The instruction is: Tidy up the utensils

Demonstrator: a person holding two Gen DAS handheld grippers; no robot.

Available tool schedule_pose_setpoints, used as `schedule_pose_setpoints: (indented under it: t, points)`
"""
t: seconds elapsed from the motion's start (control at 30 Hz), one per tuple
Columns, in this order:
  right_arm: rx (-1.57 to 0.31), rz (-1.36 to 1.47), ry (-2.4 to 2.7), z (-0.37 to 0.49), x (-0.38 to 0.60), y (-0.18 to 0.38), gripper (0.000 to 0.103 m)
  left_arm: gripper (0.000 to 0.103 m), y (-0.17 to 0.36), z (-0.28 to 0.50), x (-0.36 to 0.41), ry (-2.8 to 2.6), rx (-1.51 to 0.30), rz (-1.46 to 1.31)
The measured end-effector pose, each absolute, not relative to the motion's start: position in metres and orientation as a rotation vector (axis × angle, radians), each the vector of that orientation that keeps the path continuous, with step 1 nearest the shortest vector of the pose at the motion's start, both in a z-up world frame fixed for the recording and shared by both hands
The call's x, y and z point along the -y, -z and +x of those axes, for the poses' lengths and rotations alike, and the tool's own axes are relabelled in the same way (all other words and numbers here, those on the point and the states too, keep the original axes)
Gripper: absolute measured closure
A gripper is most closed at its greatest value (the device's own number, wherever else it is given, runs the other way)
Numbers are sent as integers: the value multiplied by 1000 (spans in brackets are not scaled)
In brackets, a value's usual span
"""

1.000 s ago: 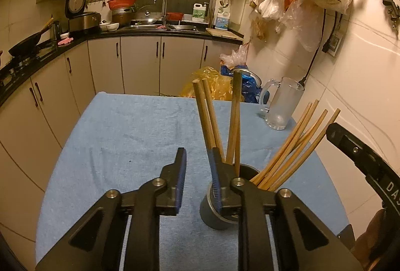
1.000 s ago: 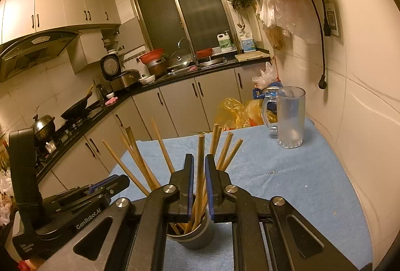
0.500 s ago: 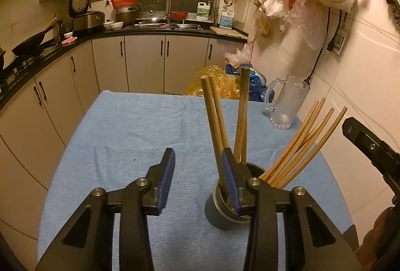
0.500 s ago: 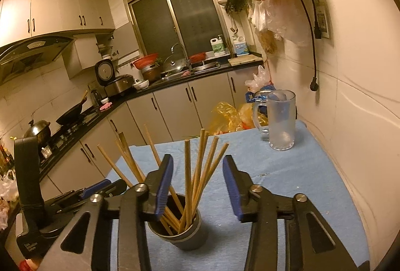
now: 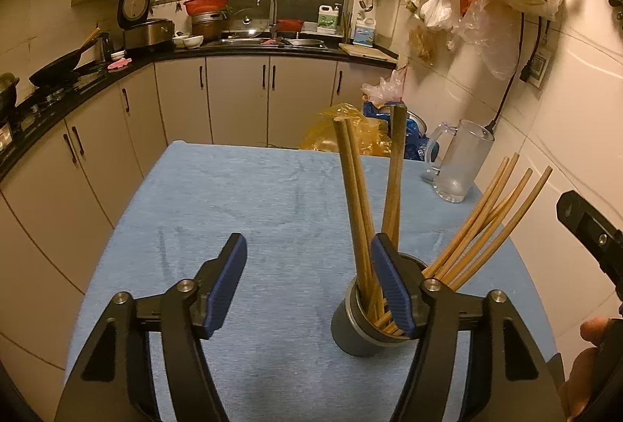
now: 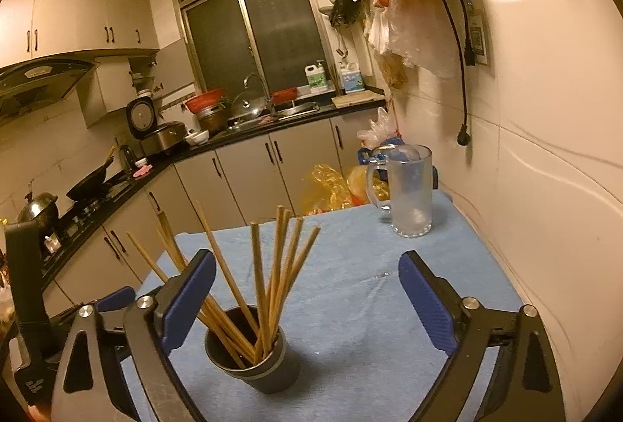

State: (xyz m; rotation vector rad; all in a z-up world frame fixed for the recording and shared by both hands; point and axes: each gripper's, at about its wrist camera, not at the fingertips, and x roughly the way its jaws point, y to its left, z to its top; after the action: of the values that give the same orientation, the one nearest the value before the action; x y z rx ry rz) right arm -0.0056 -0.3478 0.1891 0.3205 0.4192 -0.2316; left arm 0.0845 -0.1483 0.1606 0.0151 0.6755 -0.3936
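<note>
Chopsticks, a bundle of plain wooden sticks, stand upright and fanned out in a dark cylindrical holder that rests on the blue cloth covering the counter. In the right wrist view the holder sits at about 7 o'clock from the picture's centre, close to the inner face of the left-hand finger of the right gripper. Its jaws stand wide apart, having just been opening, and they clamp nothing; the sticks rise in the gap between them but nearer the left finger, with no pad pressing on them.

In the left wrist view the same holder lies at about 5 o'clock, partly behind the right-hand finger of the left gripper. These jaws are also apart, have just been opening, and hold nothing; only blue cloth shows between them. Some chopsticks lean toward 12 o'clock, the others splay toward 2 o'clock.

A frosted glass mug with a handle stands well apart from the holder at the far corner of the counter, near the tiled wall, at about 1 o'clock in the right wrist view. A person's hand shows at the right edge of the left wrist view, at about 4 o'clock, on the body of the other gripper.
</note>
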Motion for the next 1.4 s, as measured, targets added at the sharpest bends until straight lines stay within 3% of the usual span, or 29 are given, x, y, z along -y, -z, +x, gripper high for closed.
schedule_pose_setpoints:
  t: [0.83,1.13,1.4]
  points:
    - [-530,283,333,-5,345,-172,0,4,-173,63,128,241,-587,54]
    - [-527,214,371,-8,331,-174,0,2,-172,67,117,128,-614,97]
    - [-536,191,379,-19,323,-173,0,2,-175,27,110,-12,-501,188]
